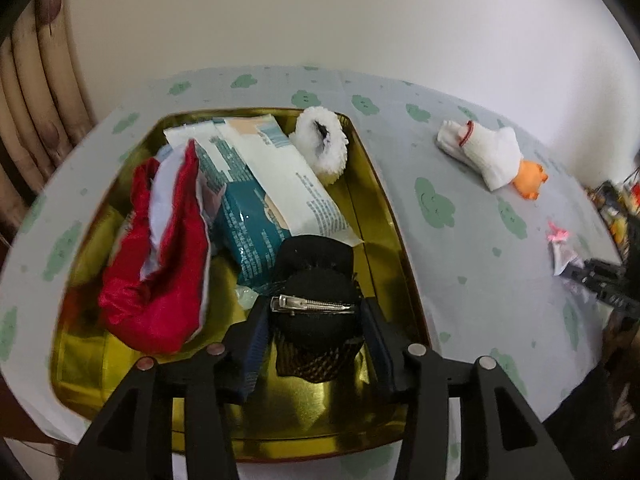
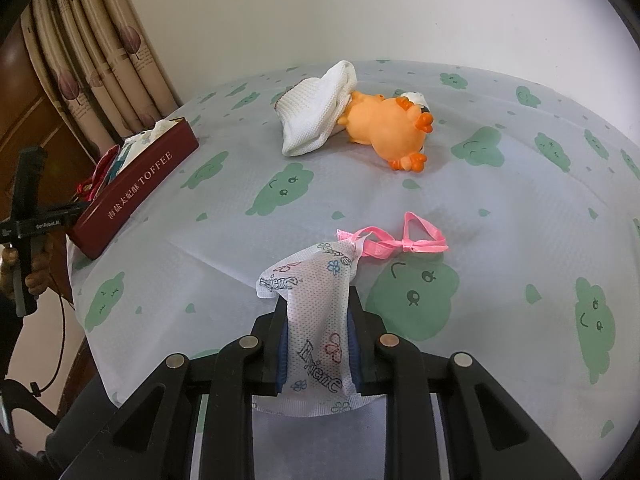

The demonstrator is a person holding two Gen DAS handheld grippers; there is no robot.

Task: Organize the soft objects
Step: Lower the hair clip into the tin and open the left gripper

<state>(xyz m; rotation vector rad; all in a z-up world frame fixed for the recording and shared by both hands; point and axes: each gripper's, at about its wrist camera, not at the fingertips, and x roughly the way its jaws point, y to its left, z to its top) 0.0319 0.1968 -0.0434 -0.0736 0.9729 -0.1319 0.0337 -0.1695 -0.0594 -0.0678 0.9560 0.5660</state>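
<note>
**Soft goods, light grips**

Black fabric hair clip (image 1: 316, 304) sits pinched in the left hand-held gripper (image 1: 316, 320) over the gold-lined toffee tin (image 1: 384, 216); it looks light and squashy, best held by its padded body. The right hand-held gripper (image 2: 320, 344) pinches a thin non-woven drawstring pouch (image 2: 316, 304), limp and likely slippery. White sock (image 2: 316, 120) and orange rubber duck (image 2: 384, 128) lie far on the cloud-print desk (image 2: 520, 220), near a pale wall and curtain (image 2: 108, 48).

Left gripper (image 1: 314, 312) clamped on black hair bun clip (image 1: 316, 300) above gold tin (image 1: 384, 200). Inside: red cloth (image 1: 160, 264), teal packet (image 1: 248, 224), white tube (image 1: 288, 184), fluffy white scrunchie (image 1: 322, 144). Beyond, on cloud-print tablecloth (image 1: 460, 240): white sock (image 1: 486, 152) touching orange toy (image 1: 530, 182).
</note>
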